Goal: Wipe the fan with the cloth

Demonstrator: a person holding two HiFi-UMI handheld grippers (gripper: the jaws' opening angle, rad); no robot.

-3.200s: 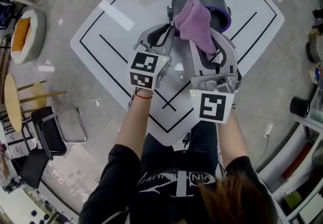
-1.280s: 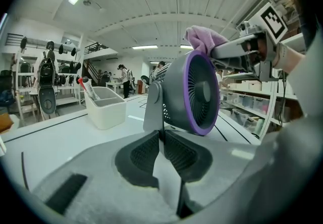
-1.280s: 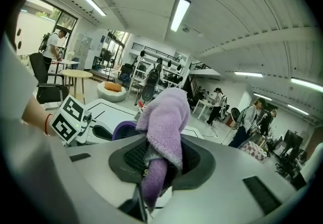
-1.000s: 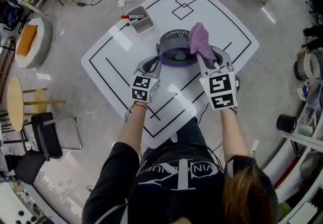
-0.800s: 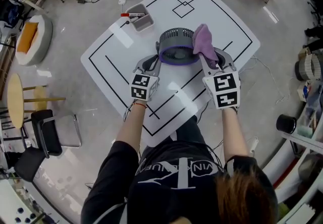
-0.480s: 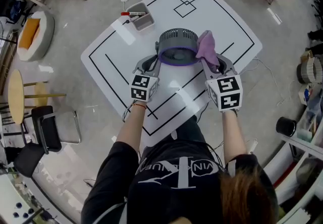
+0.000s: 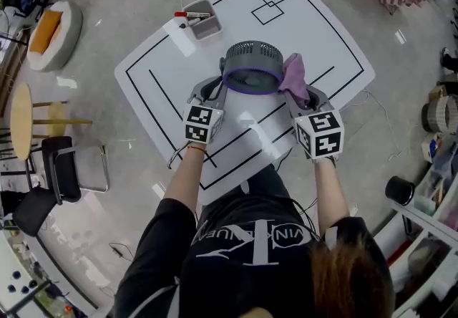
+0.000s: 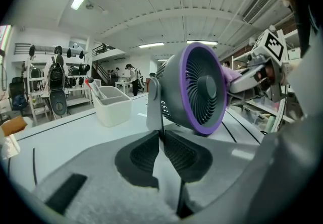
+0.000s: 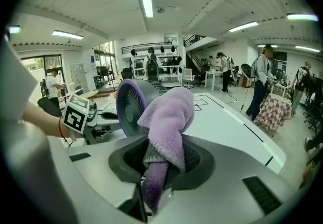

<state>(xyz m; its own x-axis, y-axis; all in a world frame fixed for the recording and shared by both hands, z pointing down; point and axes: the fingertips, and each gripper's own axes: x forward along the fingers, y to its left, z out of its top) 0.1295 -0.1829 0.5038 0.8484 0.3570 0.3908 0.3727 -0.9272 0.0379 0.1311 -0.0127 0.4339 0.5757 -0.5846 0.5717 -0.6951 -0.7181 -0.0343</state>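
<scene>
A: Biggest things first — how does the fan sit on the table, relative to the two sets of jaws?

B: It stands upright between the two grippers, just ahead of both. Its purple-ringed grille is tipped up and faces back toward the person. So its blowing axis runs roughly along the line both grippers point, only the other way.

A: And the left gripper?

B: Its jaws are narrow, pinched on the fan's grey stand, which rises straight out of the gap. The fan body sits above those jaws and slightly to their right. I read that as a bracing grip.

A: So the right gripper does the wiping?

B: I'd judge so. Its jaws are clamped on the purple cloth, which bunches up over the tips and trails out beneath them.

A: Which way from those jaws is the surface to wipe?

B: Ahead and to the left — the purple ring shows just past the cloth's left edge. In the head view the cloth lies at the ring's right side. I cannot tell whether it is touching the ring or only just beside it.

A: Then the move?

B: Probably a press leftward, following the ring's curve, while the left gripper steadies the stand.
</scene>
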